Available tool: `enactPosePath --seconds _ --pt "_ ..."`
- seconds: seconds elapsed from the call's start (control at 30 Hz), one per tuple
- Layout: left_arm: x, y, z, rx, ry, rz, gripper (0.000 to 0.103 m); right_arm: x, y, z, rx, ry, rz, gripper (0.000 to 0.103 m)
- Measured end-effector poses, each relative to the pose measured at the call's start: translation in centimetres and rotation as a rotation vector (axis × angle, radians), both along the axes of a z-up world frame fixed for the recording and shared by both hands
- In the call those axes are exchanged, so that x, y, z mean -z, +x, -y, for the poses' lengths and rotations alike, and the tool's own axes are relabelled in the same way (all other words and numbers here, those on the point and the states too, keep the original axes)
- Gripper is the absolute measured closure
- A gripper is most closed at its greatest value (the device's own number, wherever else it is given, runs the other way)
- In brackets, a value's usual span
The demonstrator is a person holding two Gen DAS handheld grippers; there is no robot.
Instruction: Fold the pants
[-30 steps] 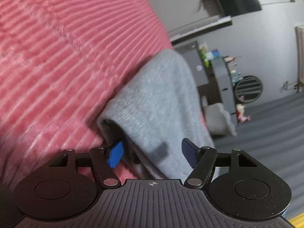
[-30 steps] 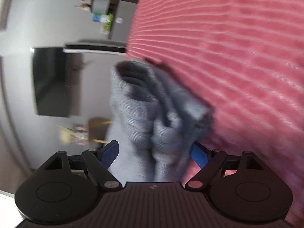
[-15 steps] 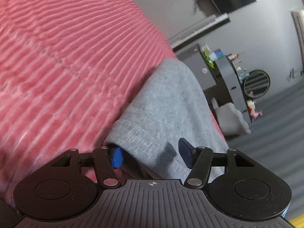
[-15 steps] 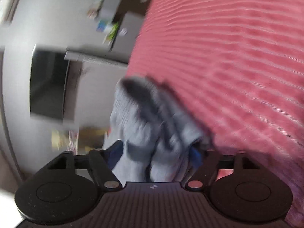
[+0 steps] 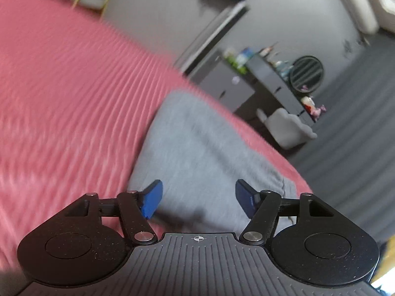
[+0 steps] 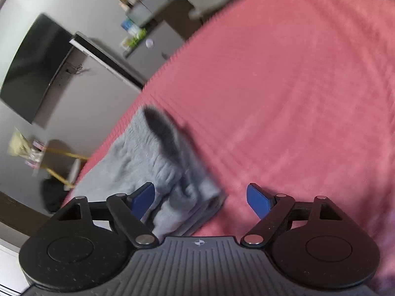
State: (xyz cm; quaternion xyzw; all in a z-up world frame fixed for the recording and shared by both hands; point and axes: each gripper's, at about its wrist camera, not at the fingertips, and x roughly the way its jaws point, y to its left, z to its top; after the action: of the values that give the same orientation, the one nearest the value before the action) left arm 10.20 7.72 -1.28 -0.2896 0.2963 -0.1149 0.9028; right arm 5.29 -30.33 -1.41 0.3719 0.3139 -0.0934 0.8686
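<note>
Both tongs lifted off folded grey pants (image 5: 209, 153), left tongs (image 5: 198, 198) and right tongs (image 6: 201, 201) opening, empty

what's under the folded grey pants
The grey pants lie folded on a pink ribbed blanket, which shows all around them. Several cloth layers show at the stack's edge; whatever lies between the folds or directly beneath is covered.

One folded grey pants (image 5: 205, 153) — one pink bedspread (image 5: 69, 103) — two tongs.
</note>
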Motion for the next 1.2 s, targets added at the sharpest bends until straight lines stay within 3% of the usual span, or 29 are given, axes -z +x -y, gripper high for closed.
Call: enactPosePath --seconds 0.07,0.13,0.27,0.37,0.47,0.5,0.53,0.63,0.7,0.77,0.9,1.0,1.03,1.07,1.13,1.2 --pt "-1.6 0.7 1.2 -0.001 0.097 0.083 0.029 -1.3 0.0 -0.9 -0.041 -0.112 0.053 0.045" --pt "-2.5 2.6 3.1 0.022 0.205 0.126 0.026 -2.6 1.7 -3.2 -0.132 -0.249 0.103 0.06" --pt "-1.5 7.8 6.6 -0.015 0.41 0.14 0.024 -3.6 7.9 -8.6 -0.343 -0.473 0.132 0.065" --pt "0.1 11.3 8.1 -0.028 0.492 0.138 0.023 -3.2 12.6 -11.1 -0.399 -0.642 0.135 0.065" --pt "2.8 14.8 8.2 -0.04 0.581 0.067 0.016 -1.0 16.2 -12.1 -0.437 -0.76 0.069 0.068" --pt "3.7 15.3 7.9 -0.049 0.583 0.067 0.004 -0.2 17.1 -12.1 -0.453 -0.805 0.068 0.07" --pt "4.7 15.6 7.5 -0.061 0.559 0.07 0.001 0.6 17.2 -12.0 -0.465 -0.835 0.074 0.07" --pt "6.4 16.4 5.3 -0.051 0.382 0.037 0.0 2.4 17.3 -11.6 -0.475 -0.837 0.116 0.069" --pt "6.8 16.3 4.4 -0.042 0.32 0.034 0.0 3.3 16.4 -11.5 -0.477 -0.827 0.145 0.069" --pt "6.3 16.0 4.5 -0.05 0.341 0.036 0.0 3.5 16.5 -11.4 -0.475 -0.799 0.164 0.068" --pt "3.3 13.3 5.8 -0.089 0.463 0.004 0.0 2.5 16.0 -11.2 -0.486 -0.782 0.162 0.067" --pt "1.7 8.7 5.5 -0.051 0.417 0.039 0.0 -0.1 13.2 -11.8 -0.486 -0.737 0.14 0.053" --pt "1.5 7.1 5.3 -0.037 0.377 0.042 0.0 -0.7 11.1 -12.0 -0.483 -0.708 0.158 0.036" --pt "1.8 6.1 5.3 -0.026 0.352 0.03 0.0 -0.8 9.6 -12.3 -0.478 -0.695 0.16 0.026" --pt "3.0 5.1 5.6 0.007 0.362 -0.046 0.0 -0.3 6.9 -12.6 -0.469 -0.725 0.124 0.026" --pt "4.3 5.3 6.6 -0.004 0.473 -0.1 0.0 0.8 6.1 -13.5 -0.475 -0.837 0.045 0.027"
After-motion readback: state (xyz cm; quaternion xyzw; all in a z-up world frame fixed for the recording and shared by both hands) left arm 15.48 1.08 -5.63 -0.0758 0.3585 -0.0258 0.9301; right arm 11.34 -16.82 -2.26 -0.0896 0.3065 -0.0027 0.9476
